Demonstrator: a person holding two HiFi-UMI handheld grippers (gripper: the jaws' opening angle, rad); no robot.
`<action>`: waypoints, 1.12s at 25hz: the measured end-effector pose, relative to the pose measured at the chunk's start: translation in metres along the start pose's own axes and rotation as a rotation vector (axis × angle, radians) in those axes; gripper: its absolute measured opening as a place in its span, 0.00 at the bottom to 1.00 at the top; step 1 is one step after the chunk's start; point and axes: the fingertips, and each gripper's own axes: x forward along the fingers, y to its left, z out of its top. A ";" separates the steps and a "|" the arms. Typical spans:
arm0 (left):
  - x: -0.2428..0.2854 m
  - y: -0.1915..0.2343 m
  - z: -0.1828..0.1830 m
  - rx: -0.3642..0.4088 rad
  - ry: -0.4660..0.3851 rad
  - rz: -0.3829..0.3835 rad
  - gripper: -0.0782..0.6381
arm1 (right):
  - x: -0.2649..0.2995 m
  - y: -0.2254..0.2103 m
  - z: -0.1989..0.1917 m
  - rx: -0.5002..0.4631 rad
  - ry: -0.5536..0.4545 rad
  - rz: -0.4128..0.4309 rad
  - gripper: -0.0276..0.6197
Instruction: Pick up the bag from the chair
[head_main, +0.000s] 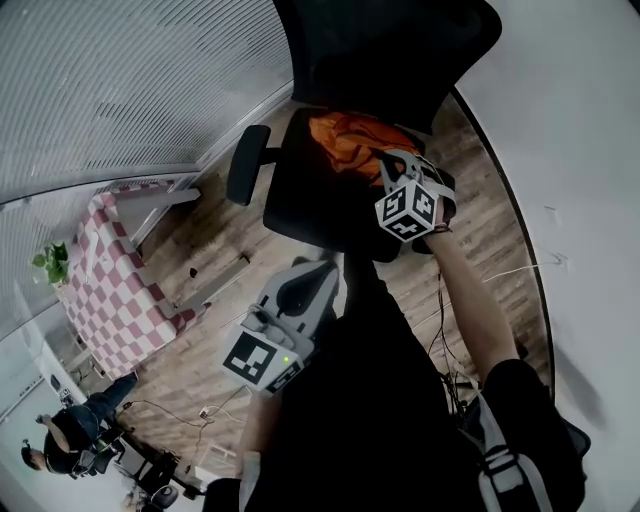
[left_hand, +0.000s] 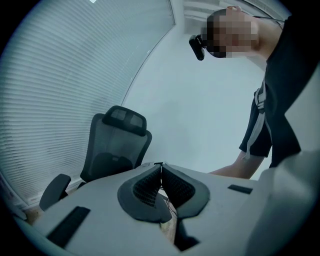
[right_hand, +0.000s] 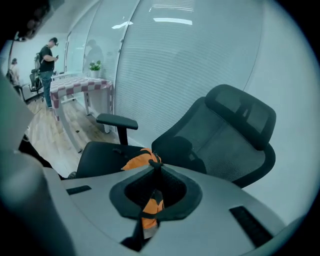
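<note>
Bag (head_main: 345, 140) on the chair (head_main: 300, 195) looks soft and light. Your right gripper (right_hand: 152, 170) fingers pinch its bunched cloth, a fair hold. Your left gripper (left_hand: 161, 167) fingers are pressed together, empty.

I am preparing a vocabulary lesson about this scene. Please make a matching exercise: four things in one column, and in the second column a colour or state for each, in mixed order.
1. left gripper
2. right gripper
3. chair
4. table

a. red-and-white checked cloth
b. shut on the orange bag
c. black, with armrests
d. shut, holding nothing

Pairs: 1-d, 2-b, 3-c, 4-a
</note>
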 end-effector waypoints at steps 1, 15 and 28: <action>-0.003 0.001 0.000 -0.002 -0.005 0.001 0.16 | -0.005 -0.001 0.008 0.016 -0.015 -0.001 0.08; -0.079 0.020 -0.007 0.000 -0.077 -0.054 0.16 | -0.079 0.068 0.069 0.320 -0.106 0.061 0.08; -0.195 0.070 -0.030 0.033 -0.068 -0.221 0.16 | -0.161 0.168 0.115 0.659 -0.137 -0.161 0.08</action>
